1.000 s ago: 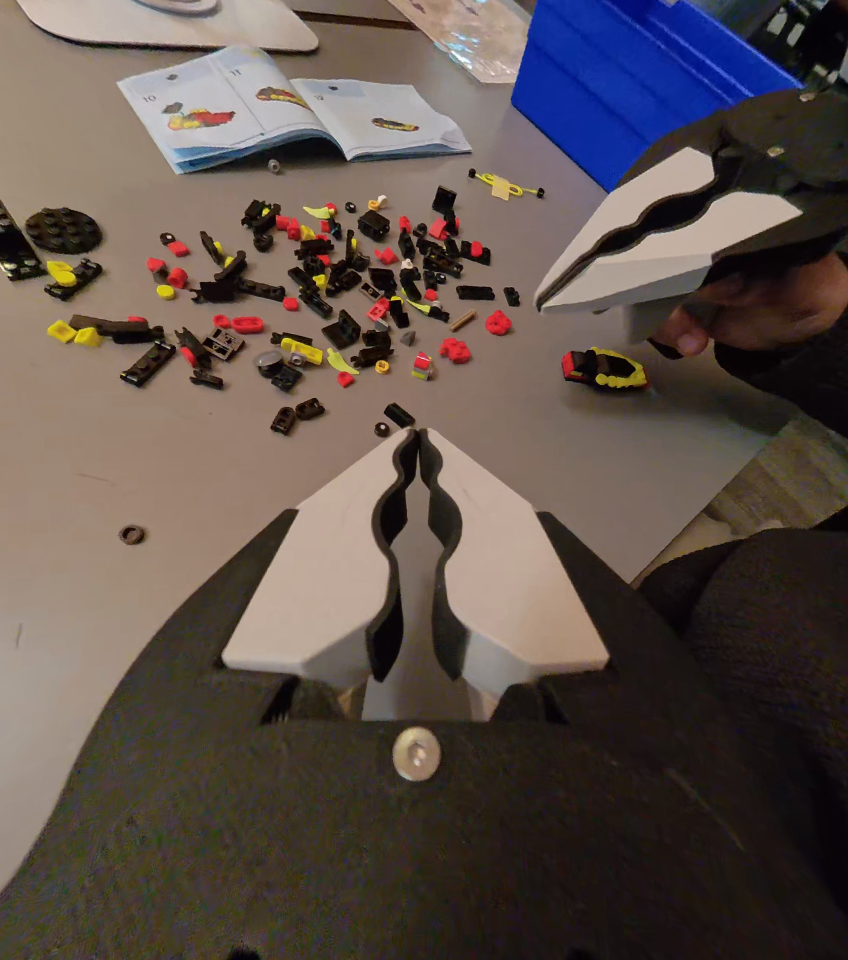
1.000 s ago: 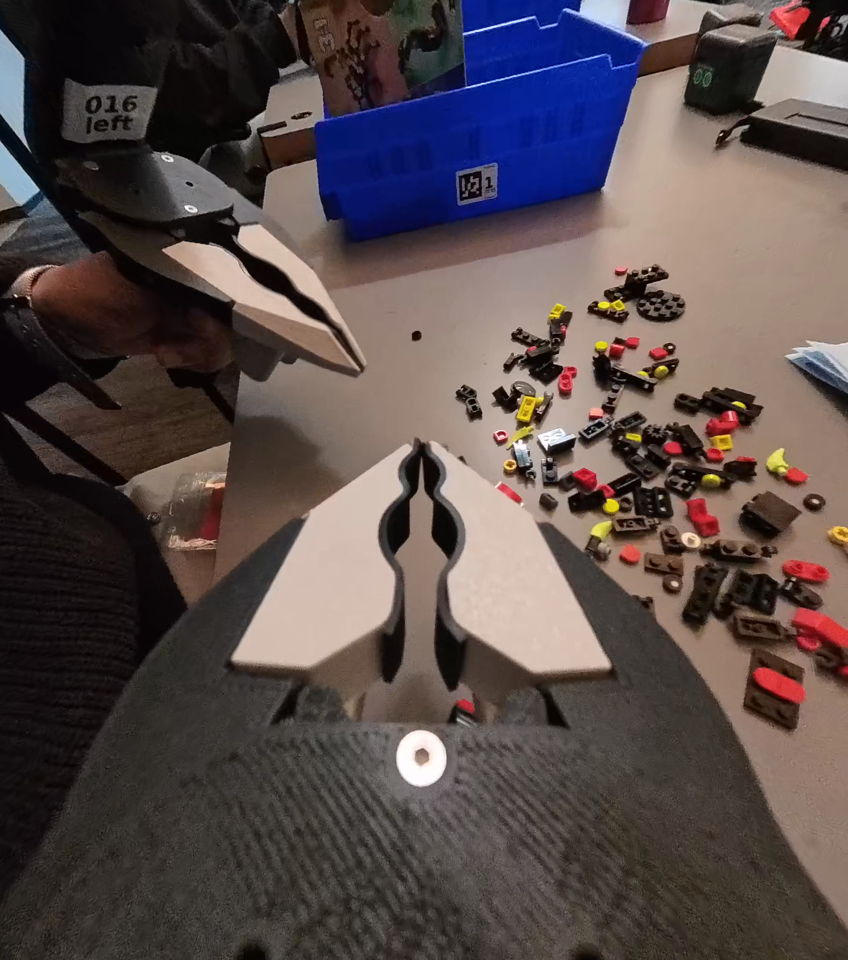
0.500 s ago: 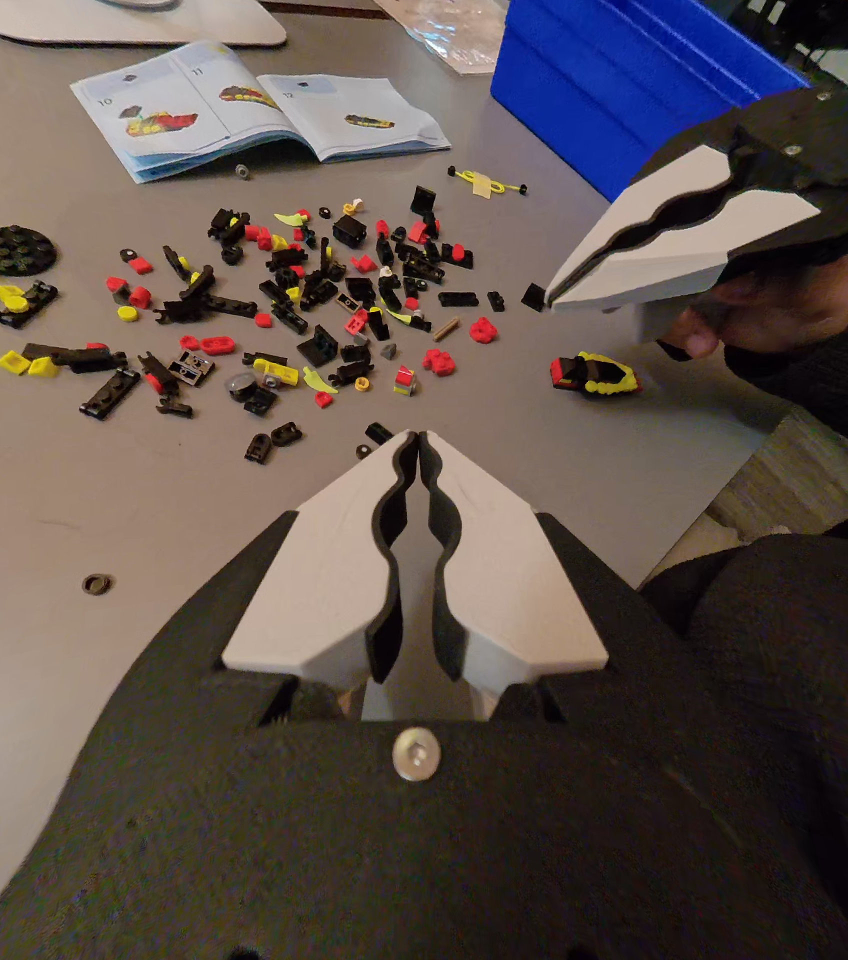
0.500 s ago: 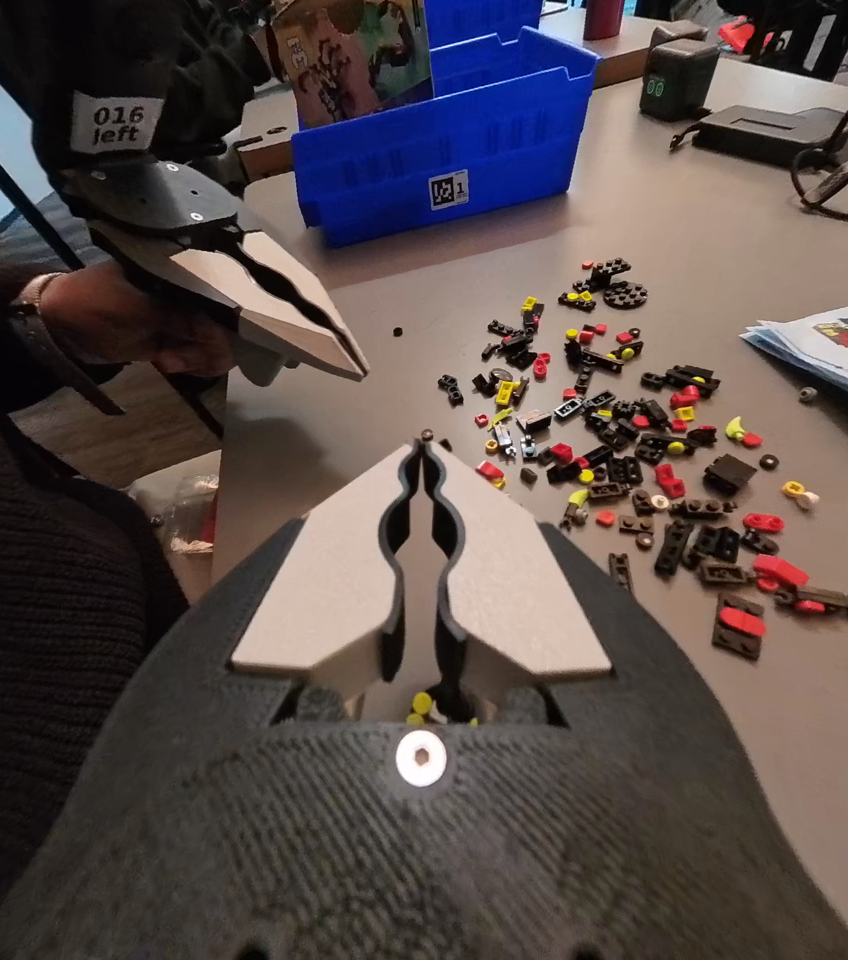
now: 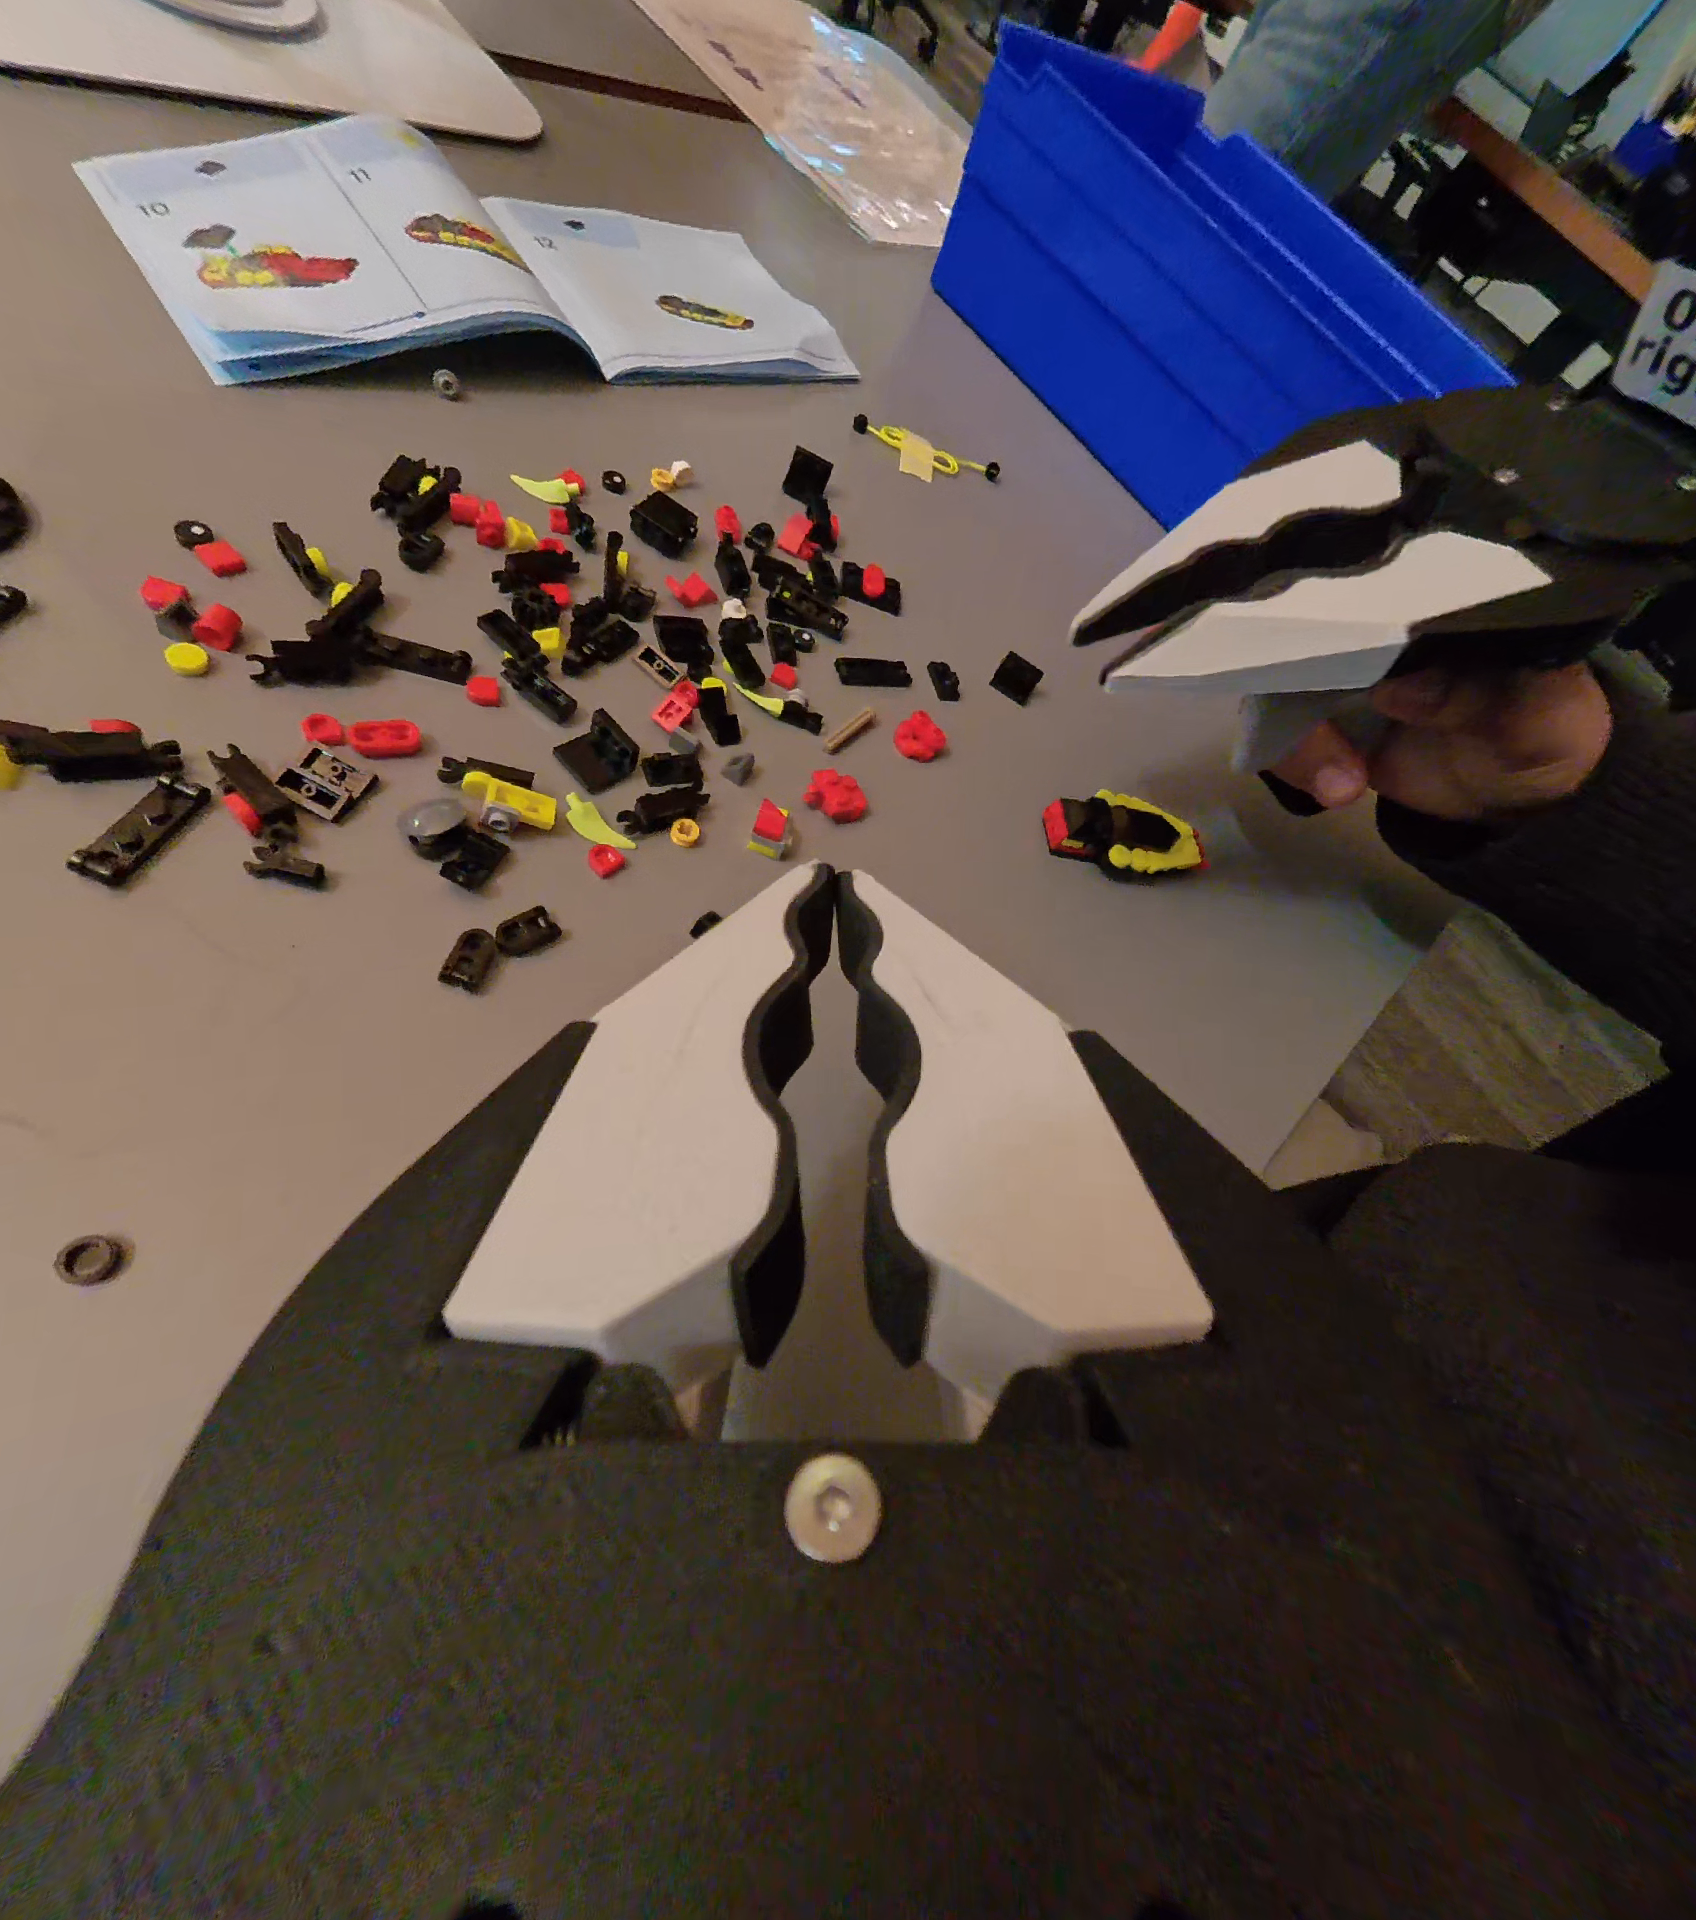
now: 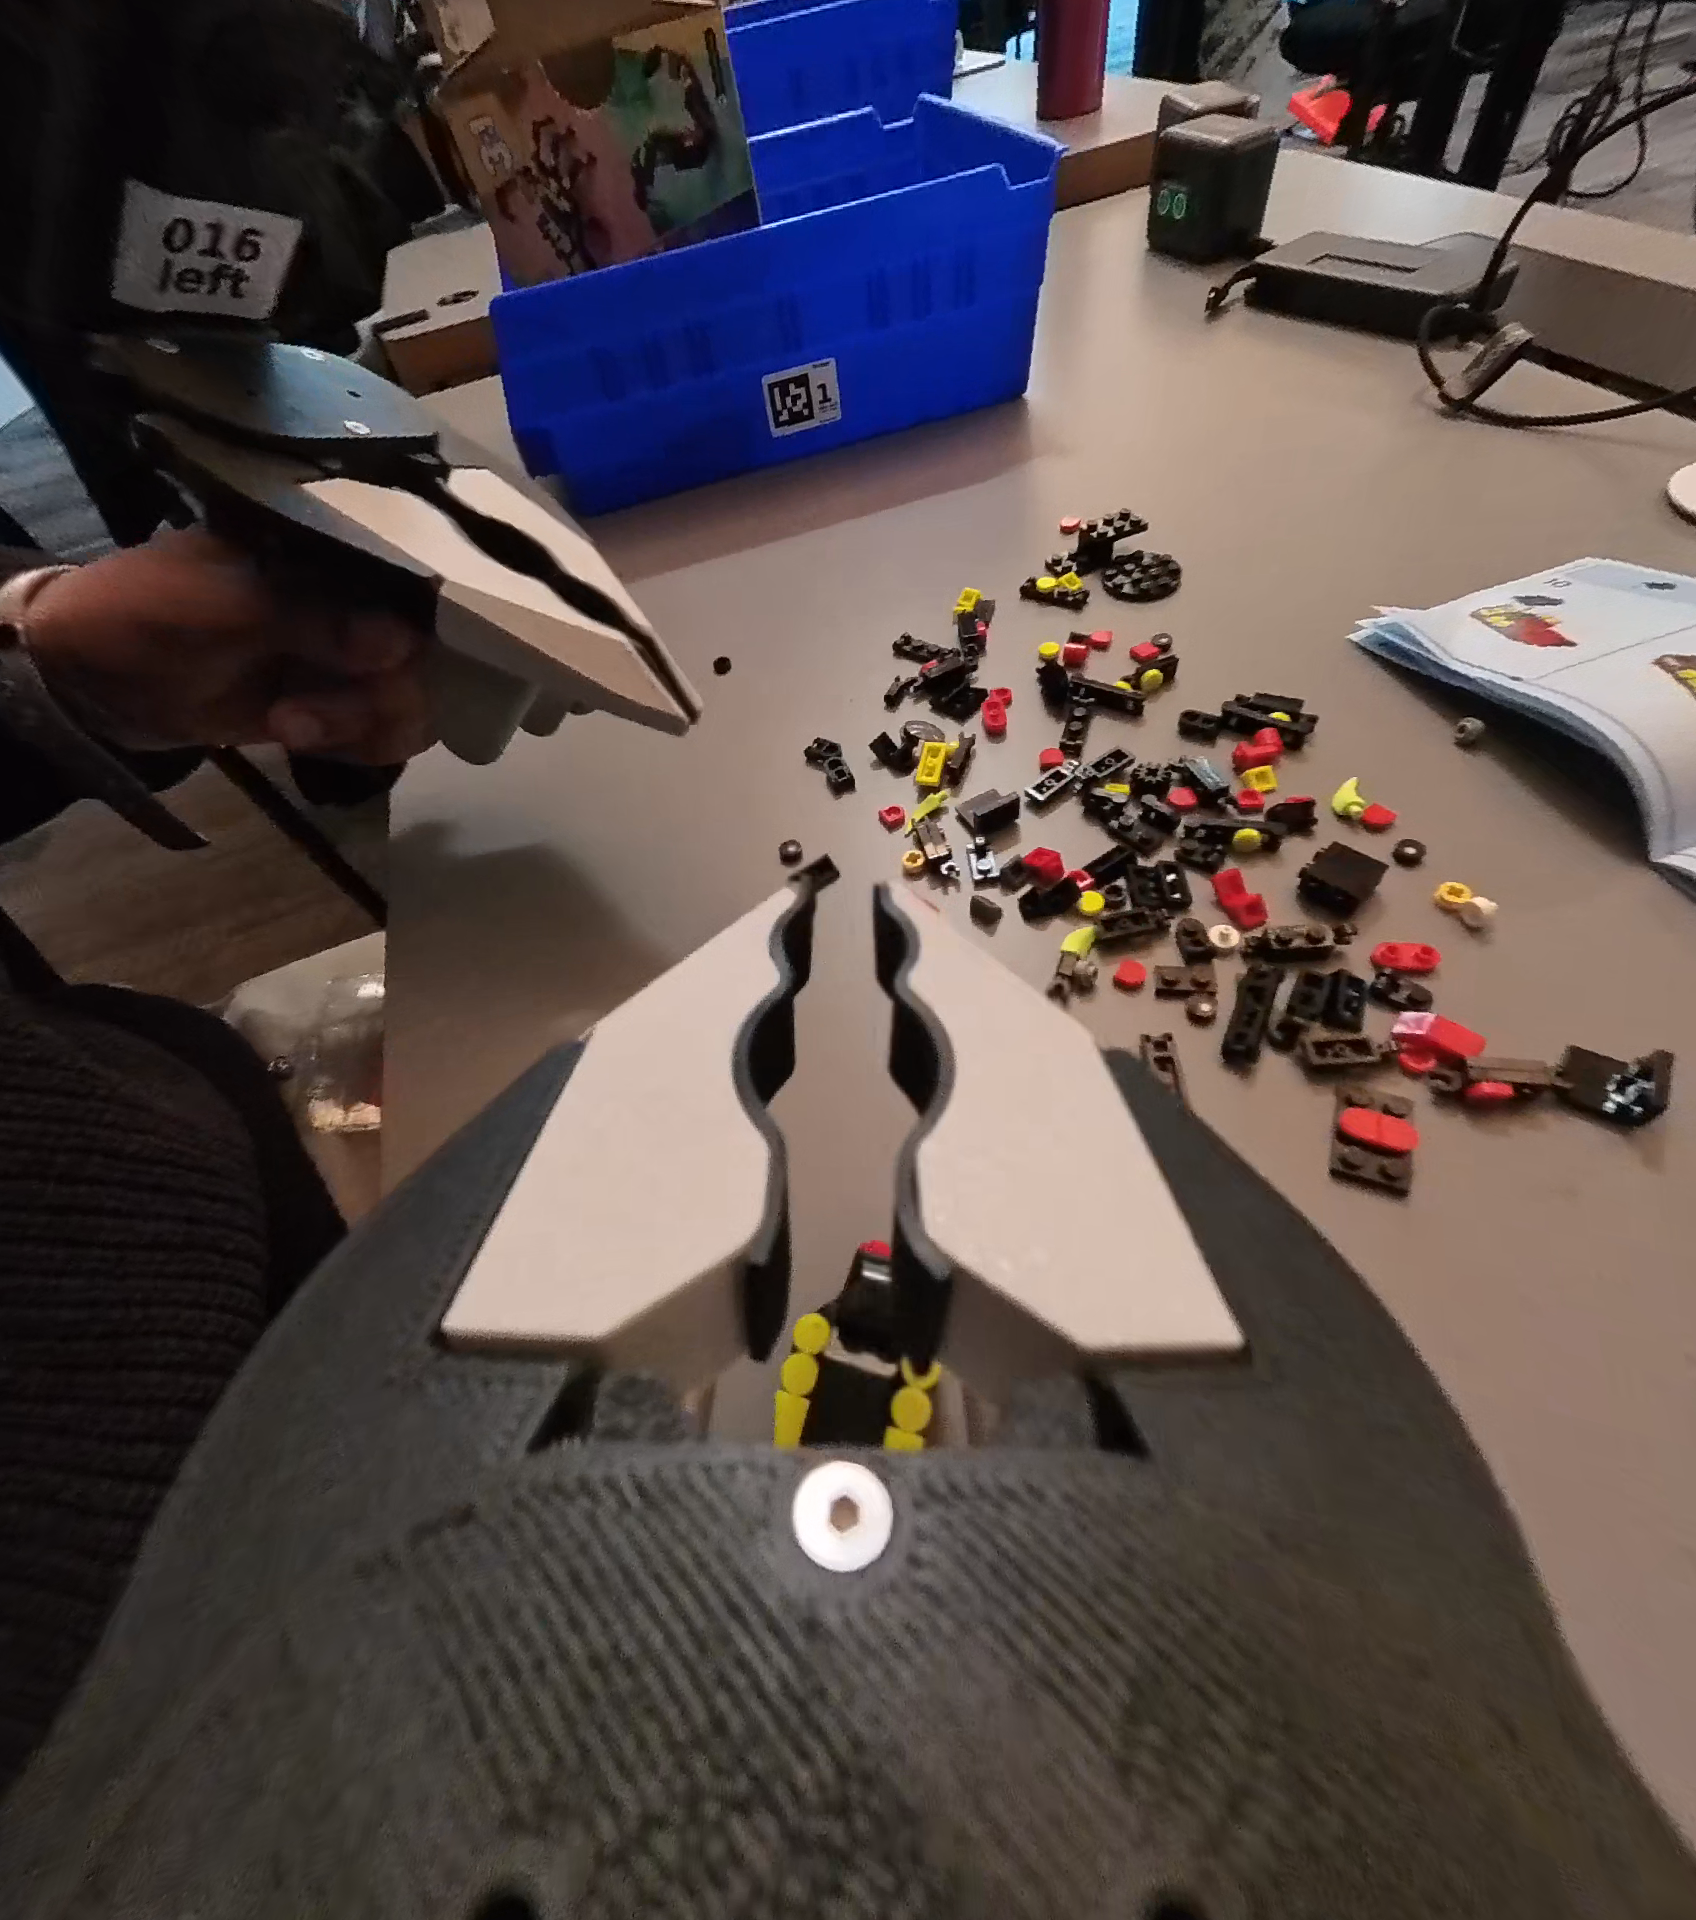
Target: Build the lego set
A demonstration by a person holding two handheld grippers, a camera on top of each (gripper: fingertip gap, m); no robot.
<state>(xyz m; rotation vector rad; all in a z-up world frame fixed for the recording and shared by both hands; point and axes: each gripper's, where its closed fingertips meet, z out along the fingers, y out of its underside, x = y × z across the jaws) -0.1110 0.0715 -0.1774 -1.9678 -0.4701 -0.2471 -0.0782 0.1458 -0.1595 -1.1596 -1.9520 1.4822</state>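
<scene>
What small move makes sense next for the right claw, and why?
Probably lower the right claw toward the small red, black and yellow assembly lying on the table just below it. Its fingers are slightly parted with nothing between them; the left claw is shut.

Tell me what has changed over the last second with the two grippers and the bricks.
The right gripper has parted its jaws slightly, holding nothing, above the small black, yellow and red brick model. The left gripper stays shut and empty. The scattered loose plastic bricks lie as before.
</scene>
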